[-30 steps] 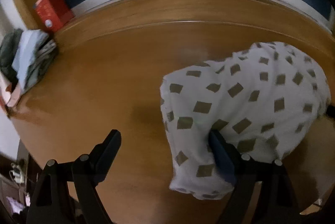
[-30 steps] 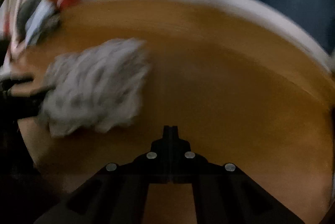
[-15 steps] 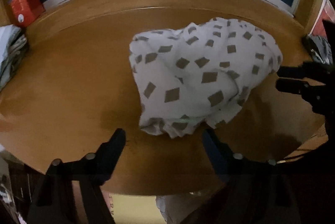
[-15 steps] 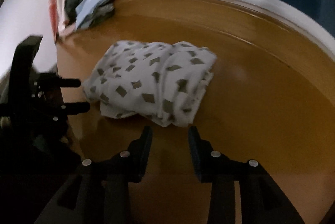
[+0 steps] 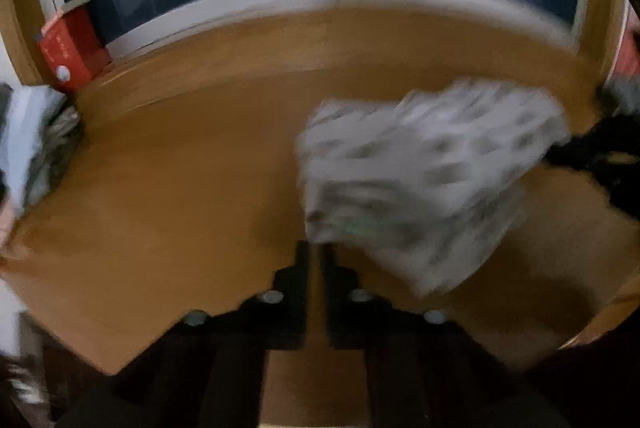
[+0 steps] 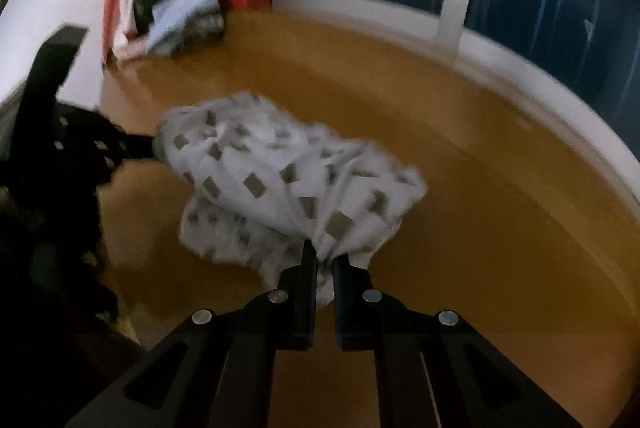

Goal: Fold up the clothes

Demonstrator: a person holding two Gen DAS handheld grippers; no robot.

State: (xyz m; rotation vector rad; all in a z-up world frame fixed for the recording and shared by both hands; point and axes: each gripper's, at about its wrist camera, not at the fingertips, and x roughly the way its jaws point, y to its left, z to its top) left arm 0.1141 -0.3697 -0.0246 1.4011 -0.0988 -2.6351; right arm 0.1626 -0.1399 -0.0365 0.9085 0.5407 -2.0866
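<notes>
**Patterned garment being lifted at two ends for spreading**

A white garment (image 6: pixel 288 183) printed with dark squares is being held above the wooden tabletop (image 6: pixel 480 228), bunched and sagging between the two grippers. Its near edge is being pinched between the clenched jaws of the right gripper (image 6: pixel 324 260). The opposite end is being gripped by the left gripper (image 5: pixel 316 256), whose jaws are seen nearly closed on a corner of the cloth, though that view is being smeared by motion blur. The step in hand is judged to be the opening-out of the garment before any fold. Next, the two ends are probably to be drawn apart and the cloth laid flat. A pile of other clothes (image 6: pixel 180 15) is being kept in the far corner.
</notes>
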